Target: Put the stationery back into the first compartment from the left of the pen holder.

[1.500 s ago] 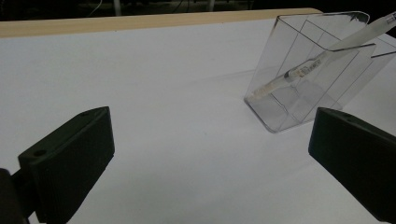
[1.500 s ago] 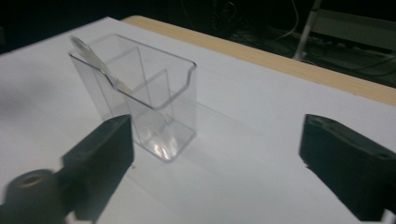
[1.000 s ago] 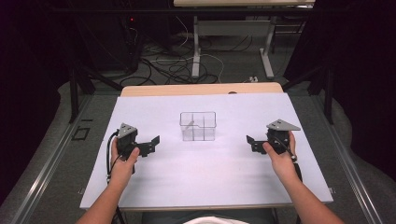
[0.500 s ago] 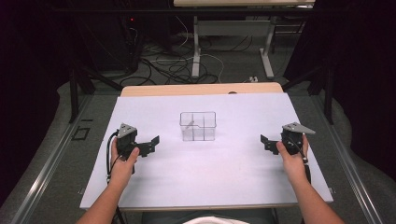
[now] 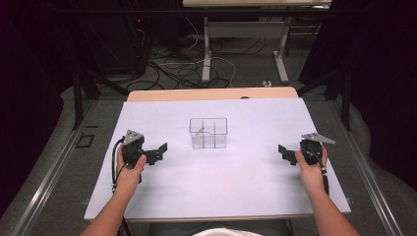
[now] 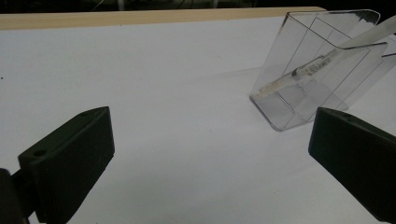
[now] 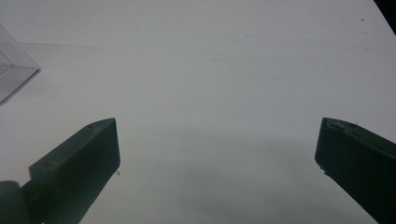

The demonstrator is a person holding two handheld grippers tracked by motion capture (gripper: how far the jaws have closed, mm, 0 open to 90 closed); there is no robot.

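A clear plastic box (image 5: 208, 132) with dividers stands in the middle of the white table (image 5: 221, 191). A thin clear tube (image 5: 198, 132) leans in its back left compartment. In the left gripper view the box (image 6: 299, 107) lies ahead to the right, with the tube (image 6: 308, 70) slanting inside it. My left gripper (image 5: 156, 153) is held left of the box, open and empty, its jaws wide apart (image 6: 210, 158). My right gripper (image 5: 285, 154) is held far to the right of the box, open and empty (image 7: 217, 158). A corner of the box (image 7: 11, 74) shows at the left edge of the right gripper view.
A strip of bare wood (image 5: 211, 93) runs along the table's far edge. Beyond it are cables on the floor (image 5: 187, 69) and the legs of another table (image 5: 206, 49). The right hand is close to the table's right edge (image 5: 339, 167).
The right gripper has moved to the right, away from the box and towards the table's right edge. The left gripper and the box have stayed in place.
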